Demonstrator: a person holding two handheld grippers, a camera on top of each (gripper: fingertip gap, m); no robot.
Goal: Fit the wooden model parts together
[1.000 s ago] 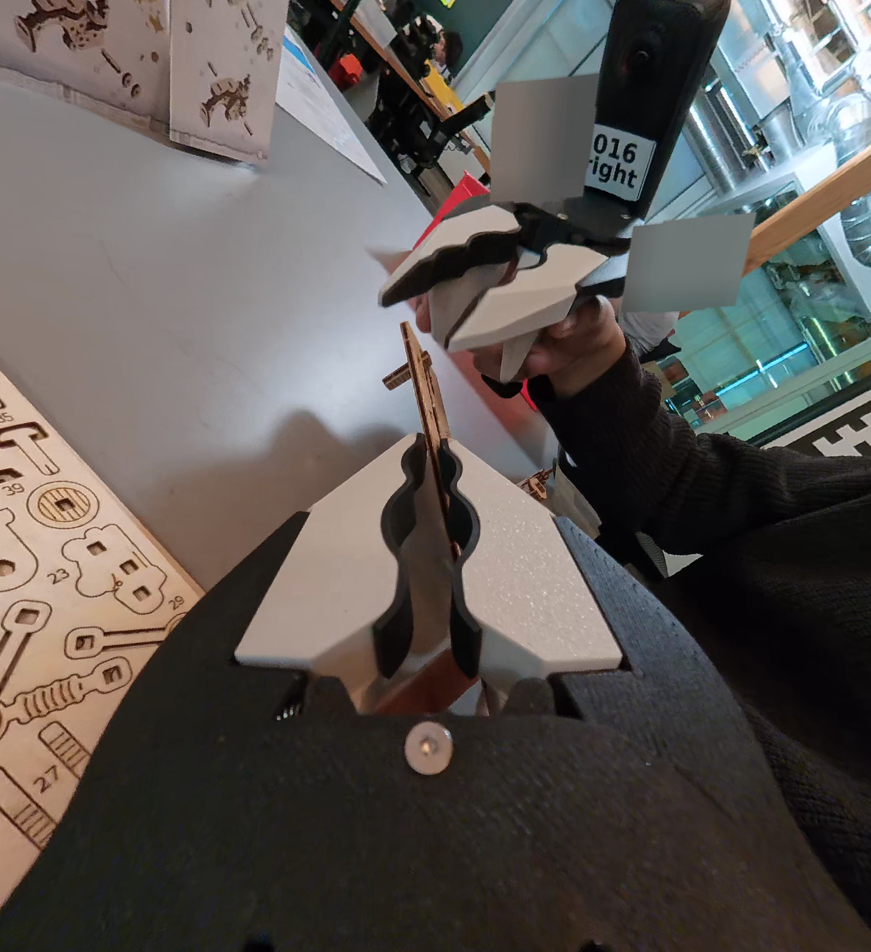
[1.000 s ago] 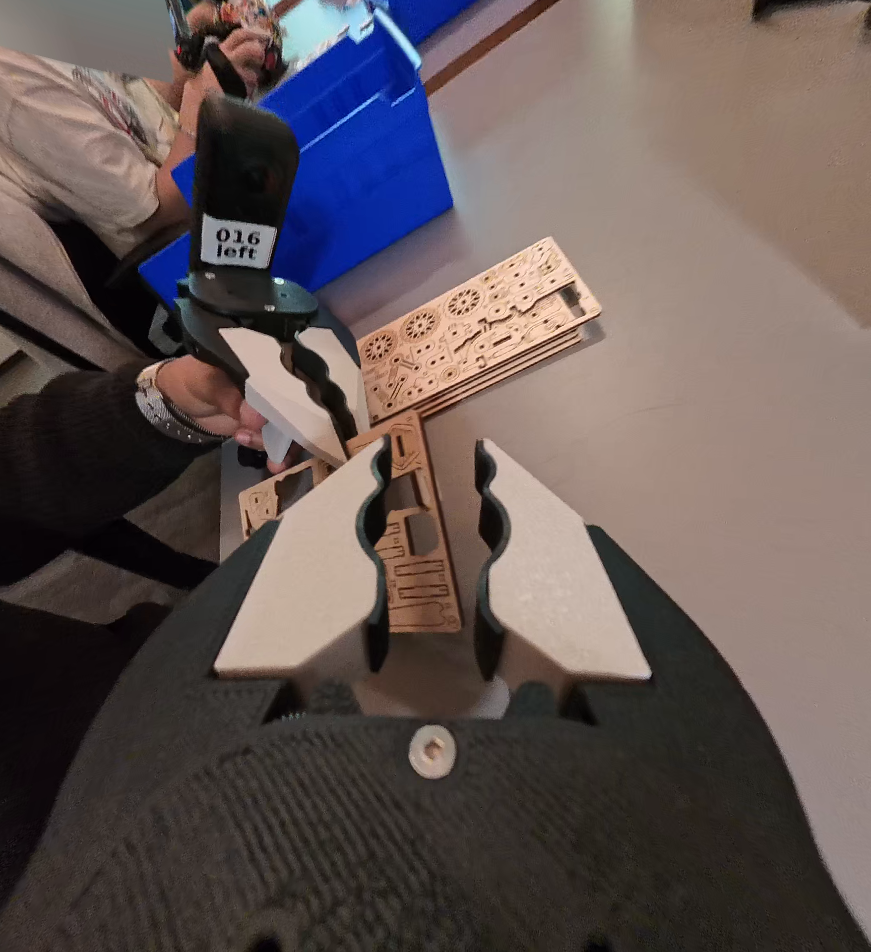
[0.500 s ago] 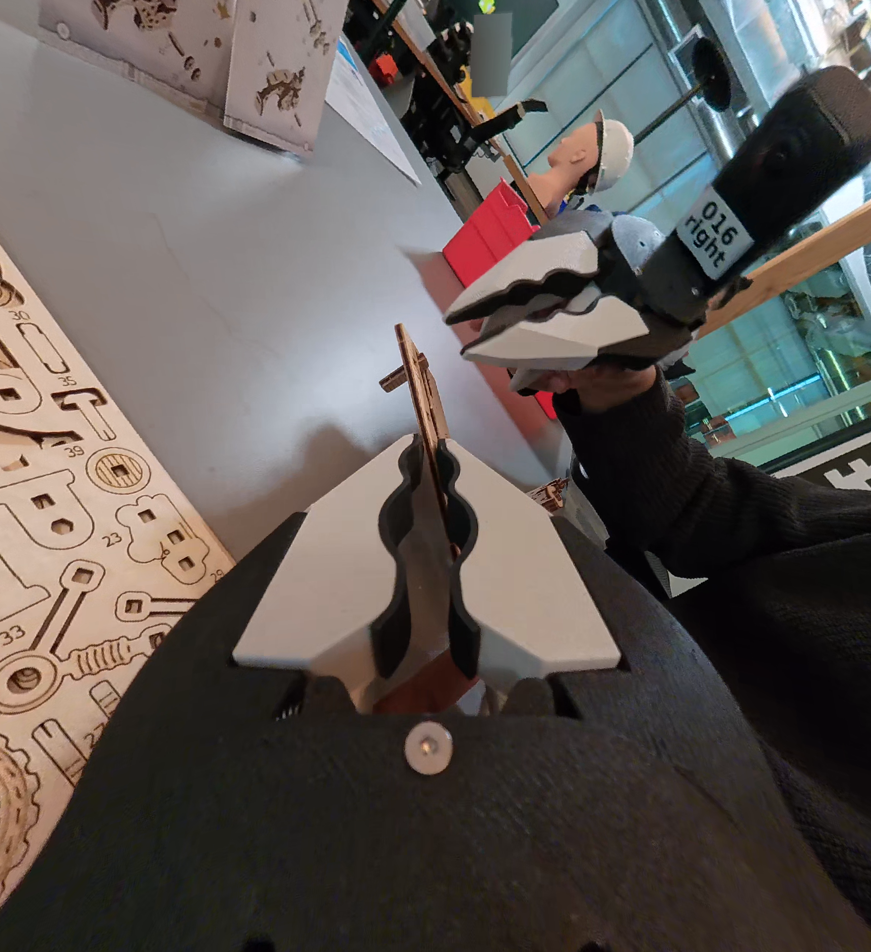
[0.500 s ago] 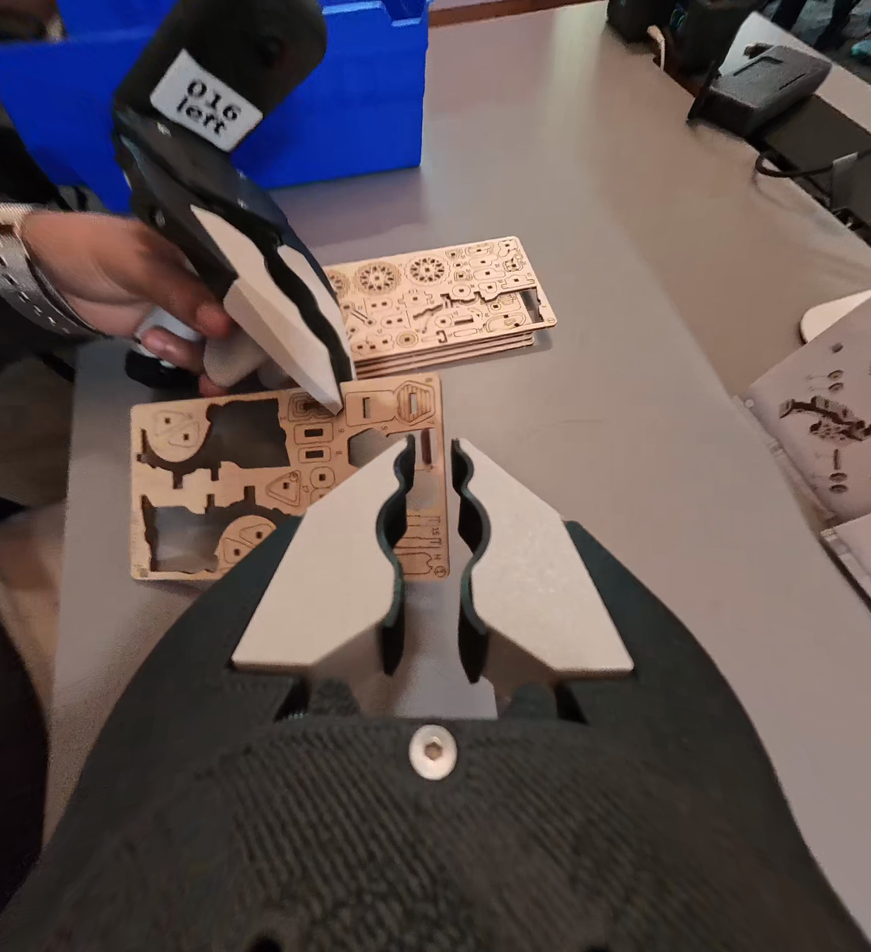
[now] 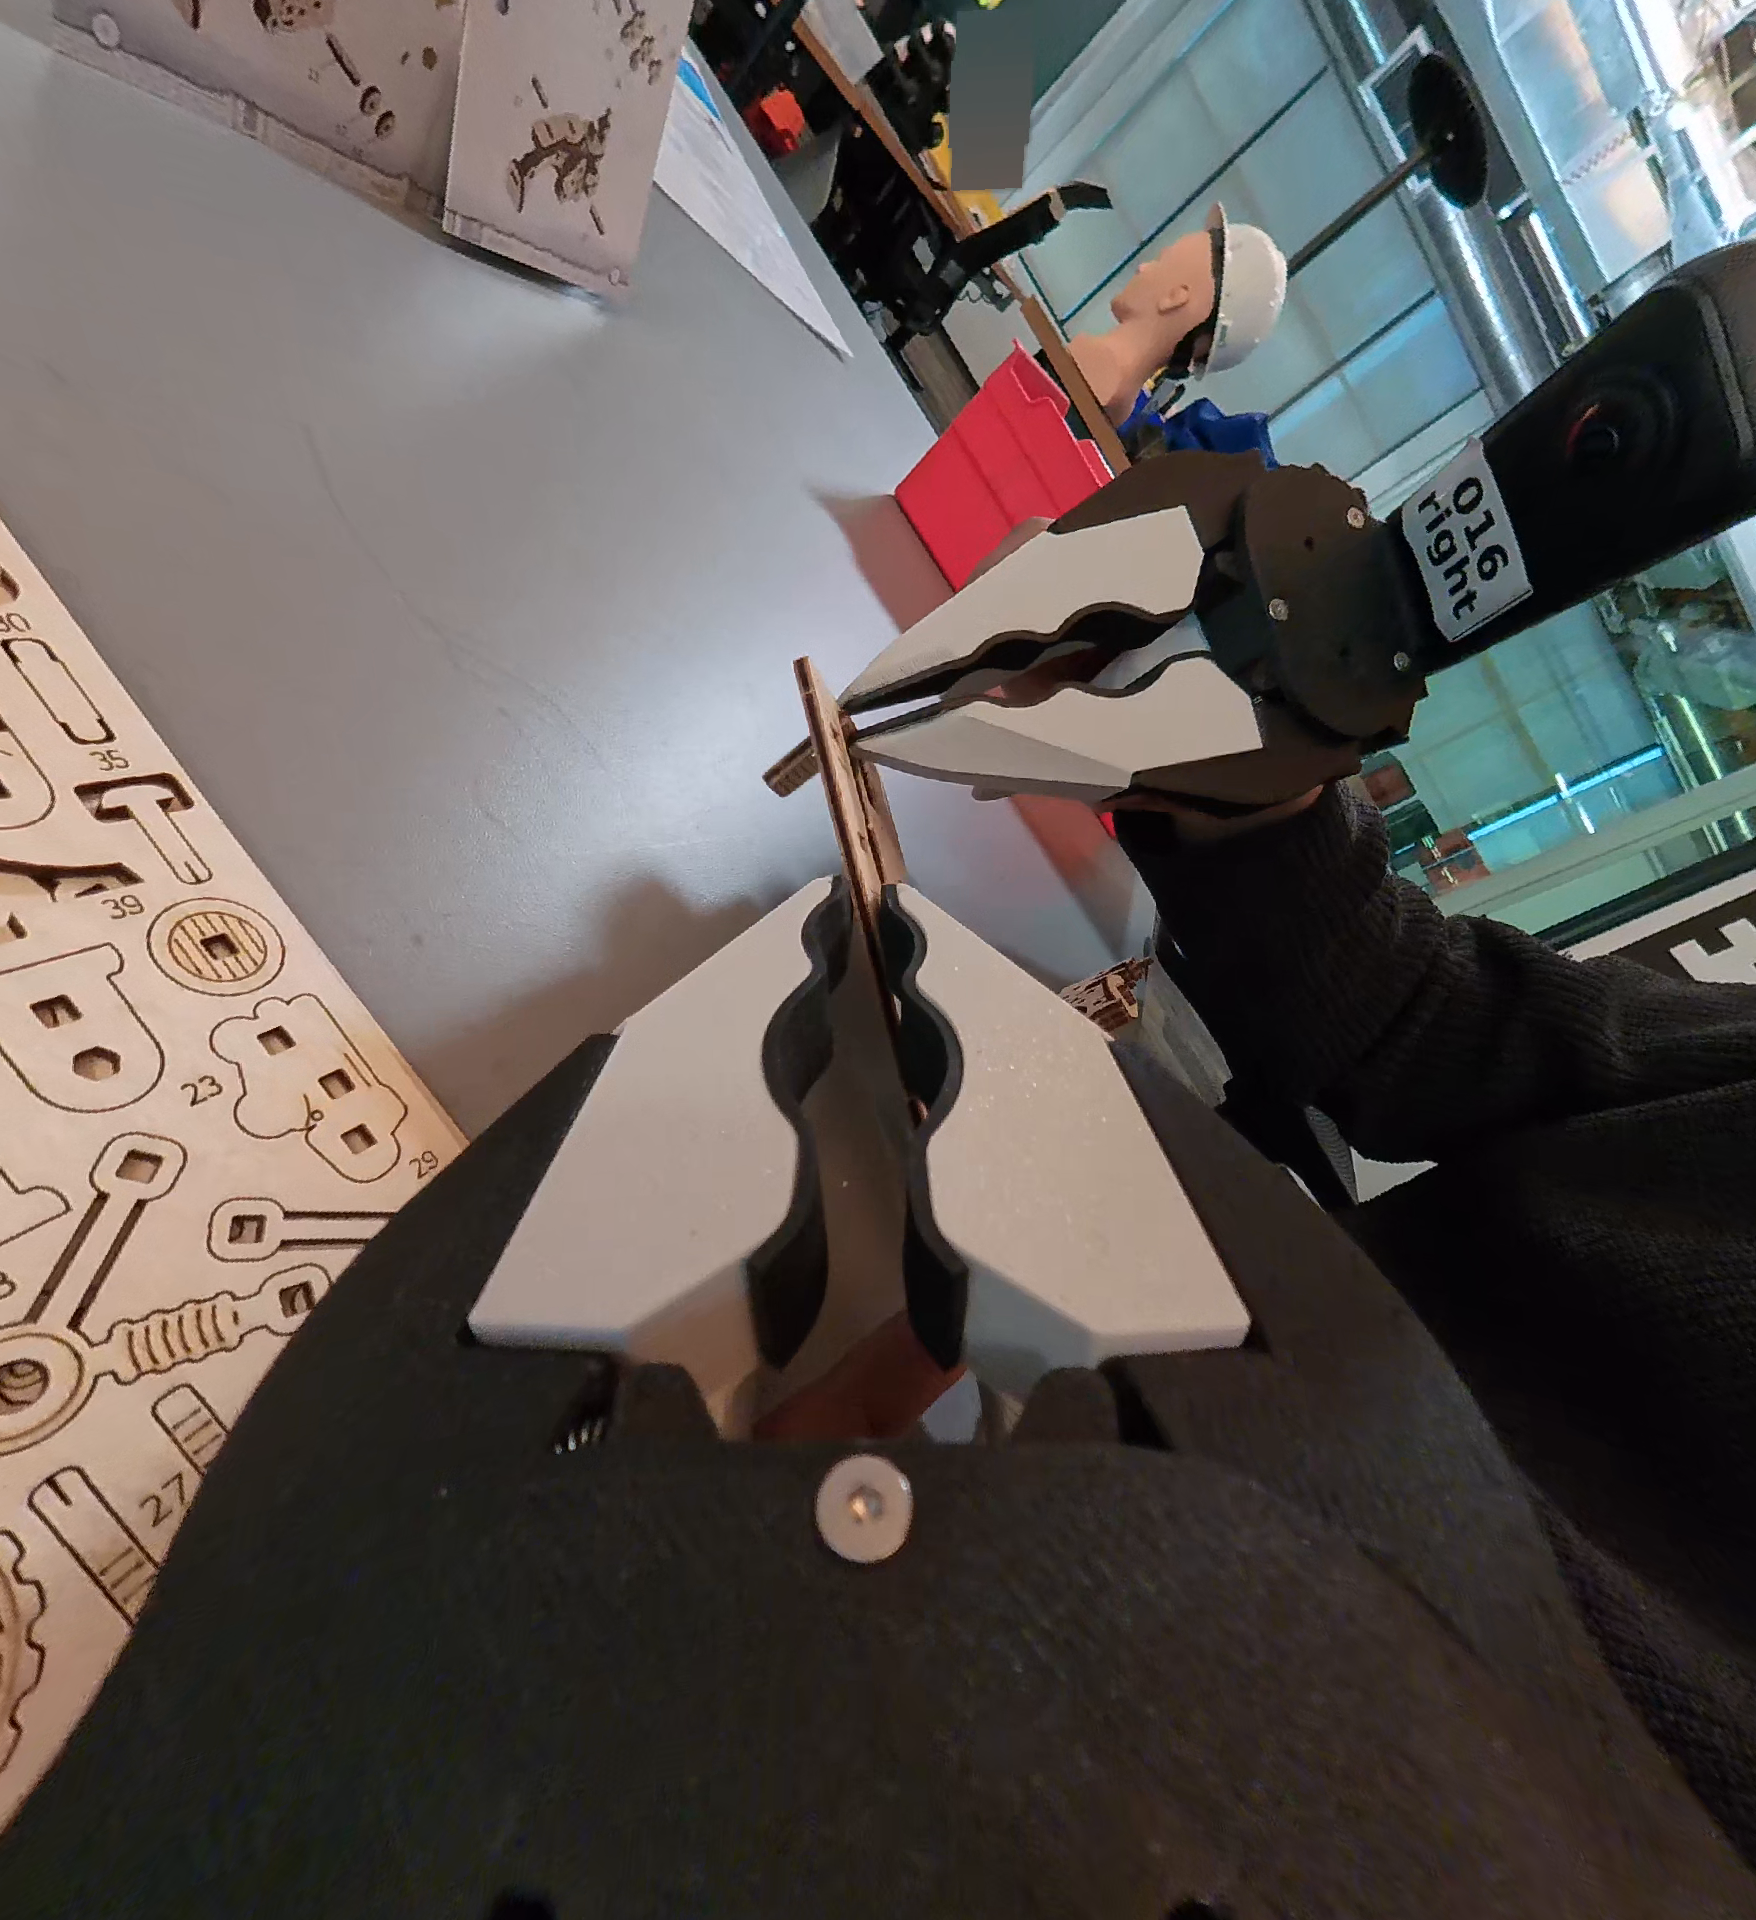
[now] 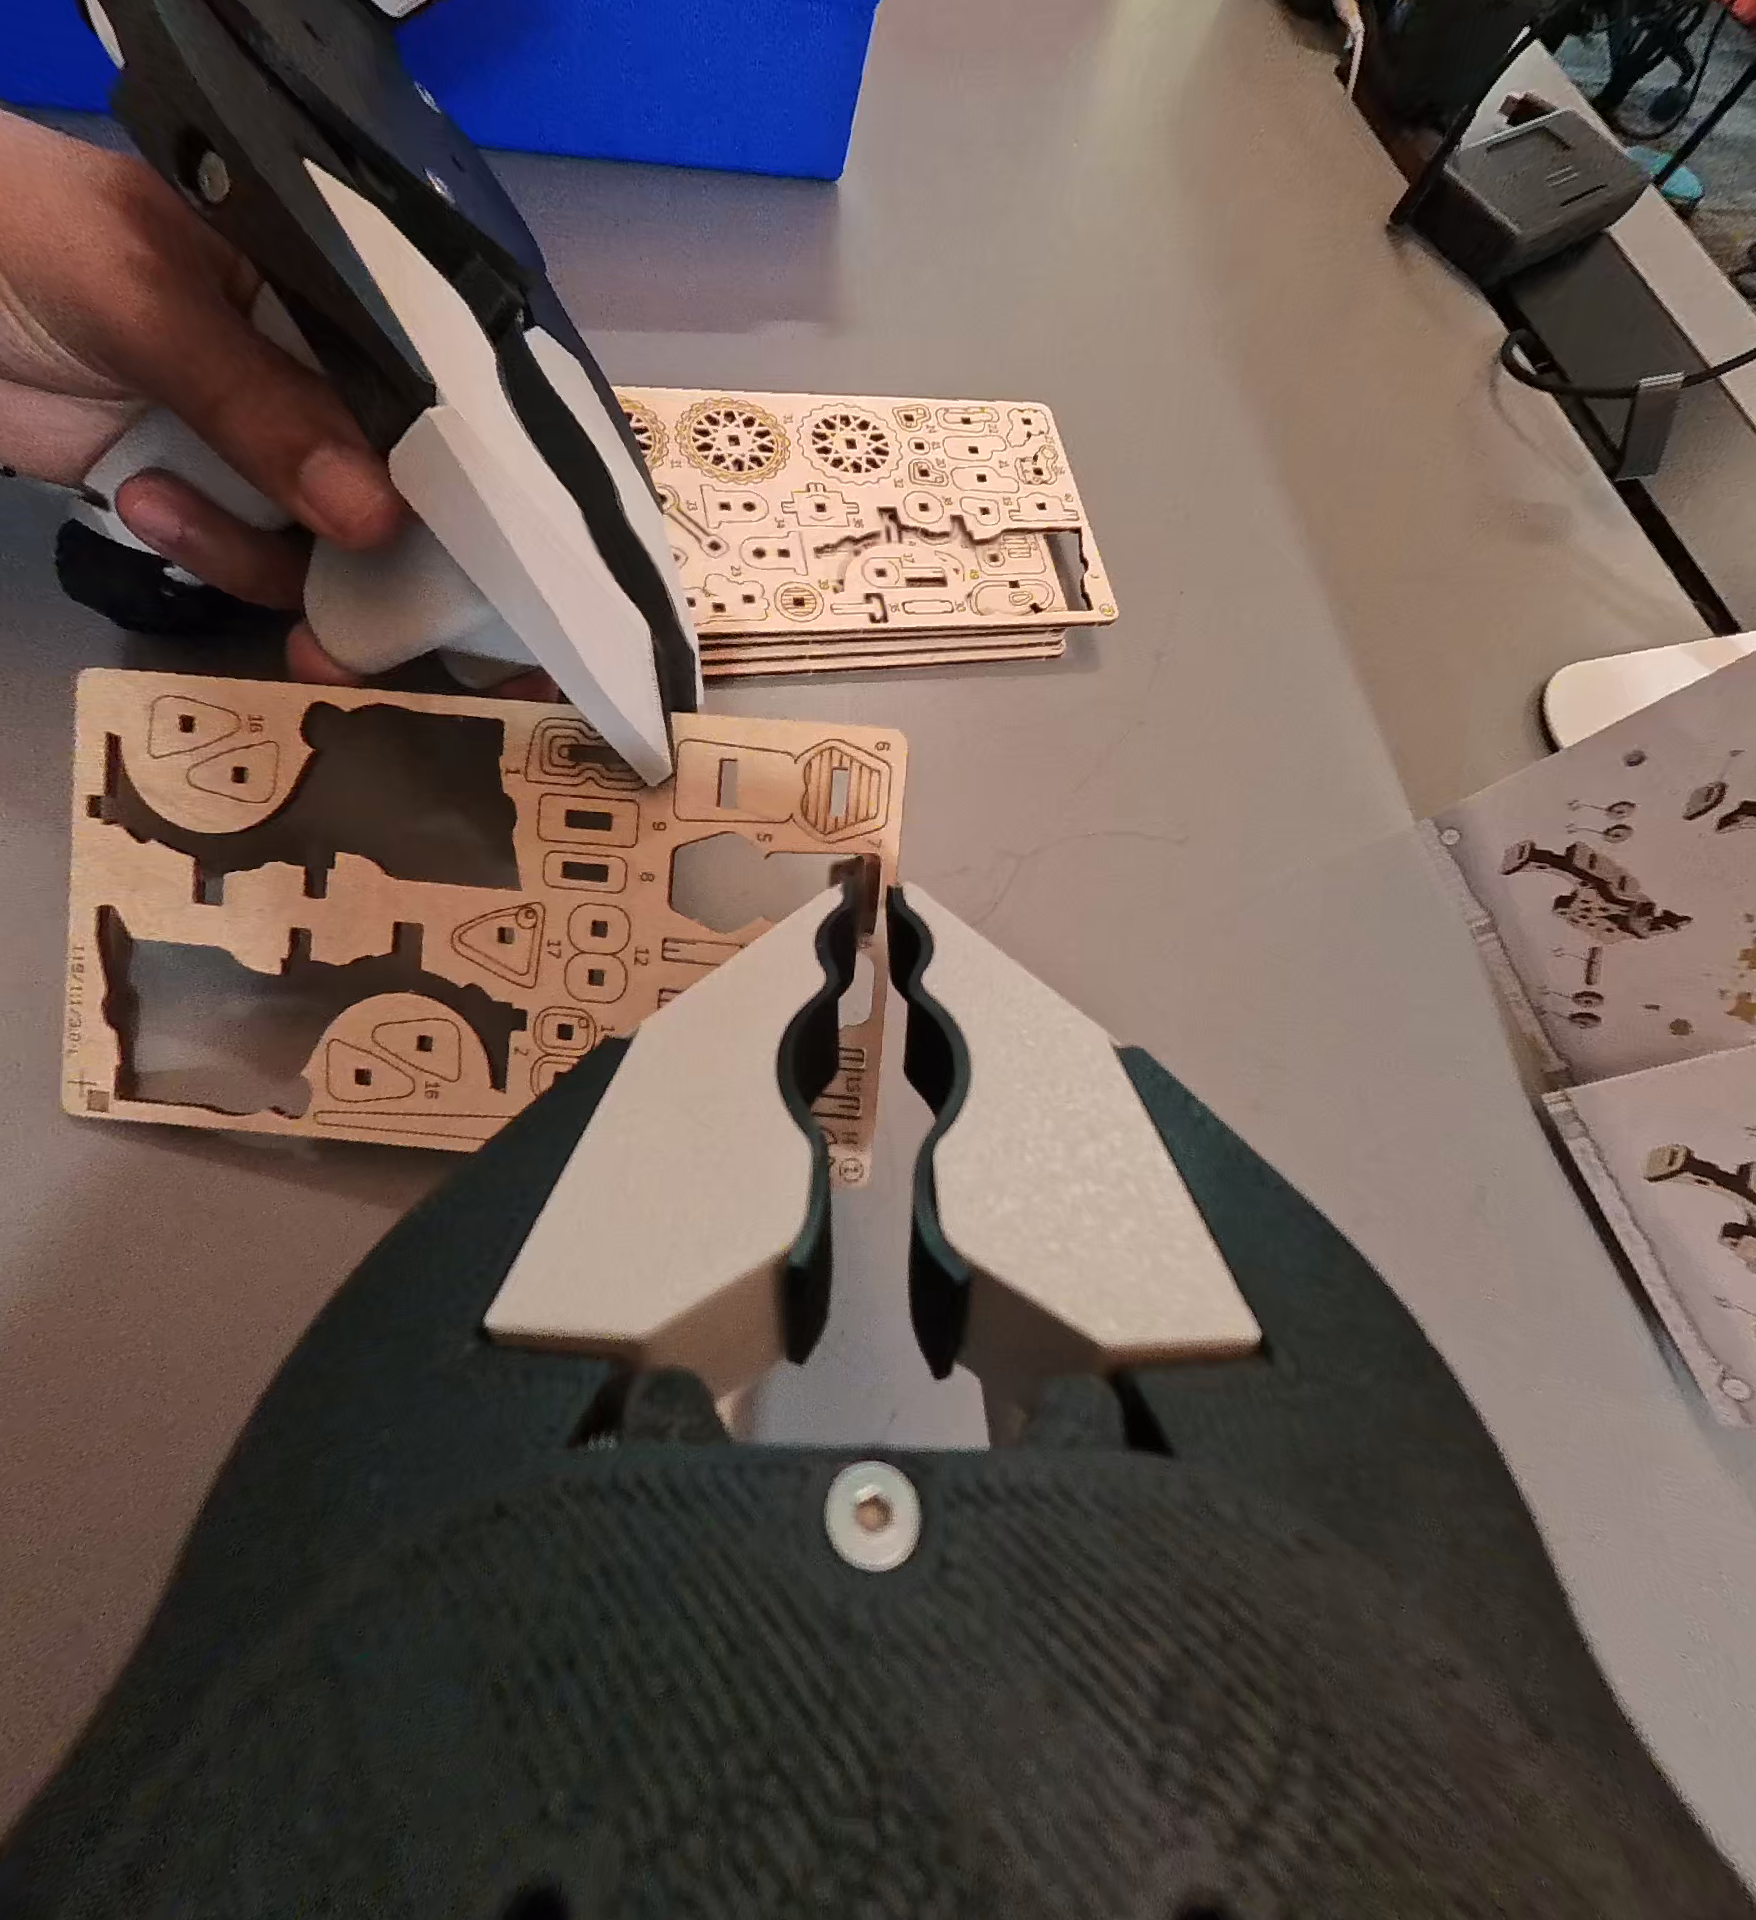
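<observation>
My left gripper [image 5: 858,906] is shut on a thin flat wooden part [image 5: 858,821] that stands edge-on above its tips. A small wooden peg [image 5: 791,771] crosses the part near its top. My right gripper [image 5: 853,717] comes in from the right with its jaws closed on the peg's right end at the part's face. In the right wrist view the right gripper [image 6: 866,906] has a small brown wooden bit [image 6: 863,883] between its tips. The left gripper [image 6: 668,743], held by a hand, points down above a partly emptied wooden parts sheet [image 6: 386,914].
A stack of uncut wooden sheets [image 6: 853,499] lies on the grey table [image 6: 1217,675] behind the open sheet; its top also shows in the left wrist view [image 5: 74,1039]. Instruction pages [image 6: 1684,935] lie at the right. A blue bin [image 6: 645,83] and a red bin [image 5: 999,468] stand at the table's edges. There is about 4 centimetres between the tips of the two grippers.
My right gripper has swung round and come down onto the peg, and its jaws have narrowed from wide open to closed. My left gripper has kept hold of the wooden part.
</observation>
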